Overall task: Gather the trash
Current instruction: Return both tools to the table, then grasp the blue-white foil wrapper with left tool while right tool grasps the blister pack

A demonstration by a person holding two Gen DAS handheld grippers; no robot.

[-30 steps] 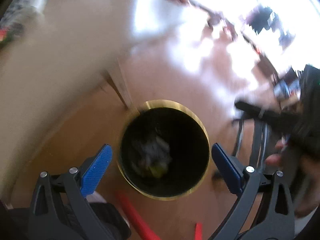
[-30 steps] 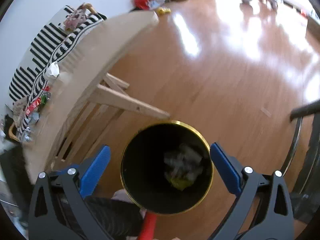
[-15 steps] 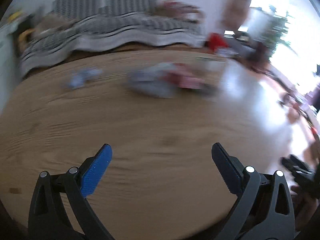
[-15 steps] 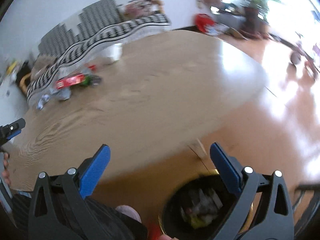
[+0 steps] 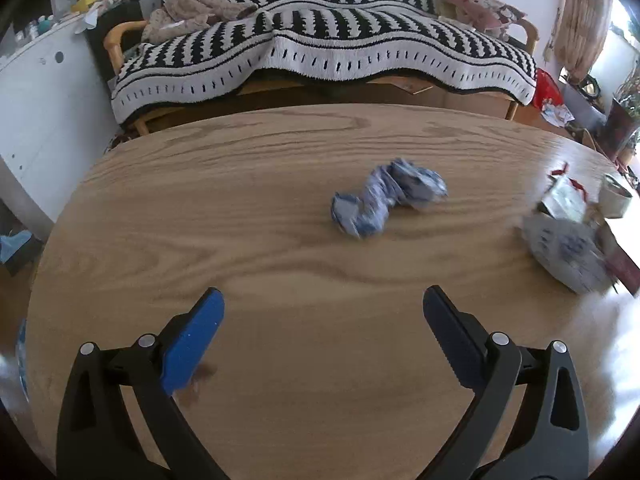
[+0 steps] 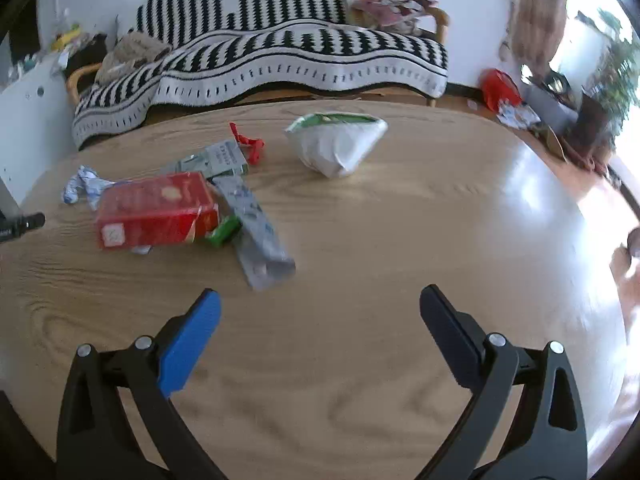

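A crumpled blue-white wrapper [image 5: 386, 196] lies on the wooden table [image 5: 280, 240], ahead of my open, empty left gripper [image 5: 322, 312]. It also shows in the right wrist view [image 6: 86, 186]. A red box [image 6: 156, 210], a grey foil packet [image 6: 254, 232], a green scrap [image 6: 222, 232], a grey carton [image 6: 216, 158] with a red ribbon [image 6: 250, 146] and a white crumpled bag [image 6: 336, 146] lie ahead of my open, empty right gripper [image 6: 318, 312]. A flat grey packet [image 5: 568, 252] lies at the left view's right edge.
A sofa with a black-and-white striped blanket [image 5: 320, 52] stands behind the table. A white cabinet [image 5: 36, 92] is at the left. Red bags and clutter [image 6: 504, 92] lie on the floor at the right. The table's right part [image 6: 520, 216] shines with glare.
Both grippers have swung up from over the black bin on the floor to face the tabletop and the trash on it. Both stayed open and empty.
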